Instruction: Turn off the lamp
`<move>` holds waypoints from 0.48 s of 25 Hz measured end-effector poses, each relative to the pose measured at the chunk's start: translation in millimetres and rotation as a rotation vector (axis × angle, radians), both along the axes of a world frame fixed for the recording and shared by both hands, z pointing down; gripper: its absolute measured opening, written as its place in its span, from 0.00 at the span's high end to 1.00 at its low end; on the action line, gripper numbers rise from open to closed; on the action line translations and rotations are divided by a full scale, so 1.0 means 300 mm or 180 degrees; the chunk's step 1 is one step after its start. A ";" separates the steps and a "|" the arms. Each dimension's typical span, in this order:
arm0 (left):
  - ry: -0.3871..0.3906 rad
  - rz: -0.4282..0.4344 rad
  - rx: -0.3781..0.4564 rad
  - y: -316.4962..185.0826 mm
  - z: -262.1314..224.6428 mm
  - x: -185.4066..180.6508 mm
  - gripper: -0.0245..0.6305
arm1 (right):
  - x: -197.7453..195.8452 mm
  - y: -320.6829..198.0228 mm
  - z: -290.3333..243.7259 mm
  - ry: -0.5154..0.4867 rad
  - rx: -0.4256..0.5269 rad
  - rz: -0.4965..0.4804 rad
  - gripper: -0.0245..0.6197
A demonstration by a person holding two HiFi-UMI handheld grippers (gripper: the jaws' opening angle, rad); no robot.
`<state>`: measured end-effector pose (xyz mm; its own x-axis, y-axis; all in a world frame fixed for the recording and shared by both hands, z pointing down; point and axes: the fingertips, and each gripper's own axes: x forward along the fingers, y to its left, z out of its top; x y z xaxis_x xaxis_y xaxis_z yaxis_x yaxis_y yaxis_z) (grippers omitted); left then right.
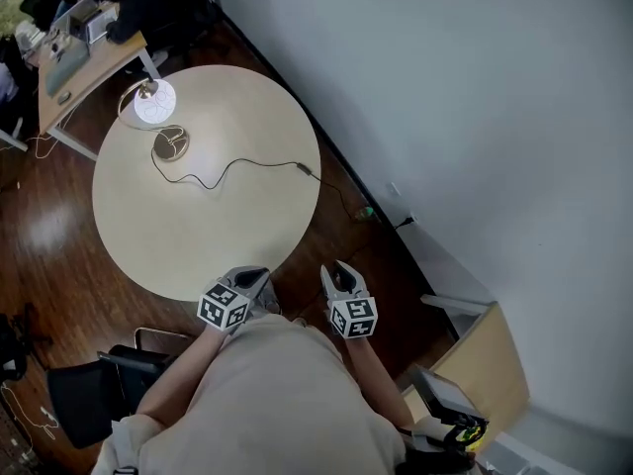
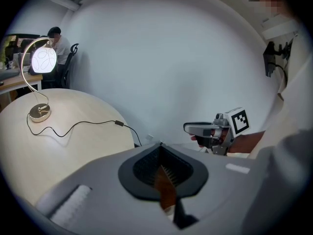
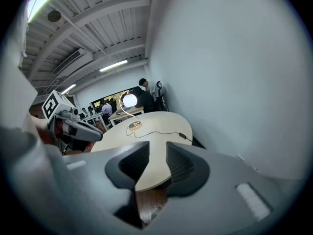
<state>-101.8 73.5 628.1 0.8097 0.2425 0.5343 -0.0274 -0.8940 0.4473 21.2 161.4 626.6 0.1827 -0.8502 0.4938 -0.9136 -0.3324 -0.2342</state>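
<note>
The lamp [image 1: 155, 103] stands lit at the far left edge of the round desk [image 1: 198, 236], well apart from the person at the near edge. Its cord [image 1: 247, 163] snakes from the round base [image 1: 170, 144] across to the right edge, where it carries a small dark inline block [image 1: 305, 170], probably the switch, before dropping toward the wall. The lamp looks top-heavy, with a globe shade on a thin arched stem over a small flat base. The shade is likely fragile, so it is best left alone. The block should be light and hard on a limp cord, and it may skate on the smooth desk top. A pinch across its body or a straight press down against the desk seems the safest hold. The left tongs [image 1: 257, 275] have their tips drawn together on nothing, and the right tongs [image 1: 341, 268] stand moderately apart and empty. Both hover off the near edge. The head view alone lays out the cord's whole run and the lamp's place. It flattens the lamp, while the left gripper view shows the stem's arch, the hanging shade [image 2: 44, 60] and the block [image 2: 119, 123] by the edge. The right gripper view frames the desk through its own gap [image 3: 157, 148], with the lamp [image 3: 129, 100] small beyond.
</note>
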 end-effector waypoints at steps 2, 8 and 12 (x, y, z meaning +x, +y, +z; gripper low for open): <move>0.0038 -0.0022 0.0019 -0.057 -0.006 -0.007 0.96 | -0.009 -0.054 -0.008 0.0038 0.0010 -0.0025 0.79; 0.0193 -0.0125 0.0052 -0.141 -0.034 0.004 0.96 | -0.018 -0.204 -0.011 0.0079 -0.0035 -0.0256 0.79; 0.0316 -0.0257 -0.0020 -0.140 -0.089 -0.019 0.96 | -0.043 -0.257 -0.052 0.0200 -0.0151 -0.0587 0.79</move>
